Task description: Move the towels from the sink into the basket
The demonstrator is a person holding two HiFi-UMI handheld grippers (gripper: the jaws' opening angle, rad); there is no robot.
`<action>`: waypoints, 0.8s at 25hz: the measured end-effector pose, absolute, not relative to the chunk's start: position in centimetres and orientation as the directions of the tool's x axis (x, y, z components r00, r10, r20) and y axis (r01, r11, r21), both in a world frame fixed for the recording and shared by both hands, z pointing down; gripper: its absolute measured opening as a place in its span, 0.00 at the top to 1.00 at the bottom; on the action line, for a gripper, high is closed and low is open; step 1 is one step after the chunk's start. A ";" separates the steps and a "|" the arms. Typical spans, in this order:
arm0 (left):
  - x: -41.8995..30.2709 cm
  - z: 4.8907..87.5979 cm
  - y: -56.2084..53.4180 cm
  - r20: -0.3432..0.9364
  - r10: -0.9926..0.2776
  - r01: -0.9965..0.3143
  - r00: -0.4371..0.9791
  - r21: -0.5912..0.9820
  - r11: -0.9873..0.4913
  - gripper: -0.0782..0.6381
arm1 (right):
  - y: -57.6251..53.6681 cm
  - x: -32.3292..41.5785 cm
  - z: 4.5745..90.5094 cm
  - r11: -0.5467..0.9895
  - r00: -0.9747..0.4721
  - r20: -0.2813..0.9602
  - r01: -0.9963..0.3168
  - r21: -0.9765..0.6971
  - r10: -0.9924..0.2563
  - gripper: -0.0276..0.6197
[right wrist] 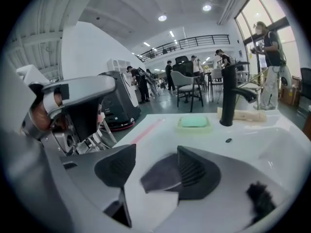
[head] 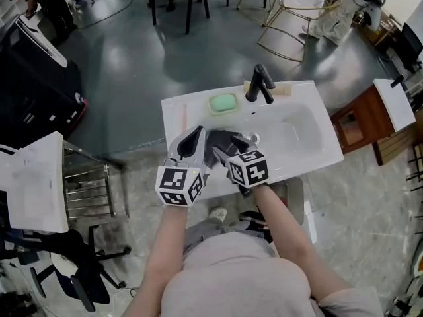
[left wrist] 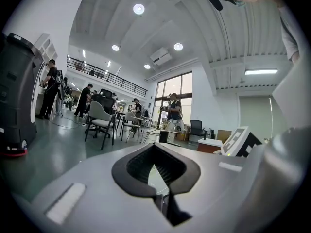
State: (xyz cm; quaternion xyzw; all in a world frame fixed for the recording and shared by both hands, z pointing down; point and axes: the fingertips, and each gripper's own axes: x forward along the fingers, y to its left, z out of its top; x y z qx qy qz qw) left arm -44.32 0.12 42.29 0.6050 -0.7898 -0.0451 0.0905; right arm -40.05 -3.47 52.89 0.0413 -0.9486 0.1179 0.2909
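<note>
While both tools hang over the near left end of the white glossy rectangular sink [head: 301, 127], the head view puts the right tool [head: 228, 156] nearer the job: the crumpled dark grey cloth towel [head: 221, 140] lies in the basin directly ahead of its tips. The left tool [head: 193, 142] points in just beside it on the left. The towel is bunched, soft and matte, and I judge it has no clear long axis. Behind it stand a matte black tap [head: 259, 84] and a pale green soap block in its dish [head: 223, 103] on the rim. A wire rack [head: 89, 190] stands well apart on the left, and I cannot tell whether that is the basket

Seen from the left gripper view, the left tool [left wrist: 154, 152] has its ribbed black pads meeting at the tips with nothing caught between them. It aims level across the room, not at the towel

Seen from the right gripper view, the right tool [right wrist: 155, 164] stands wide apart and tilts down into the sink [right wrist: 277, 144]. A fold of the towel [right wrist: 163, 176] lies between the jaws, close against the right pad but not pinched. The tap [right wrist: 227, 101] and soap [right wrist: 194, 122] sit beyond it. I judge that closing here would take a limp, compressible handful
</note>
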 end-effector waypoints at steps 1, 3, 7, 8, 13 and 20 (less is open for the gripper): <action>-44.4 42.4 0.1 0.089 -0.963 -0.947 -0.253 0.182 0.265 0.88 | -3.4 -40.3 53.5 0.968 -0.815 0.579 -0.140 -0.207 0.006 0.56; -44.7 42.5 0.1 0.092 -0.962 -0.945 -0.256 0.184 0.269 0.88 | -3.3 -40.8 54.7 0.968 -0.789 0.613 -0.122 -0.218 0.038 0.56; -45.3 43.1 0.2 0.105 -0.959 -0.942 -0.263 0.189 0.279 0.88 | -3.0 -42.1 57.1 0.965 -0.734 0.671 -0.093 -0.247 0.102 0.56; -45.4 43.3 0.3 0.109 -0.958 -0.940 -0.264 0.192 0.281 0.88 | -3.0 -42.3 57.6 0.964 -0.720 0.685 -0.092 -0.250 0.109 0.56; -45.7 43.8 0.3 0.122 -0.955 -0.936 -0.269 0.200 0.289 0.88 | -3.4 -43.2 59.3 0.963 -0.674 0.729 -0.096 -0.252 0.124 0.56; -46.0 44.2 0.3 0.129 -0.954 -0.934 -0.270 0.205 0.292 0.88 | -3.5 -44.2 61.8 0.968 -0.592 0.791 -0.072 -0.241 0.154 0.56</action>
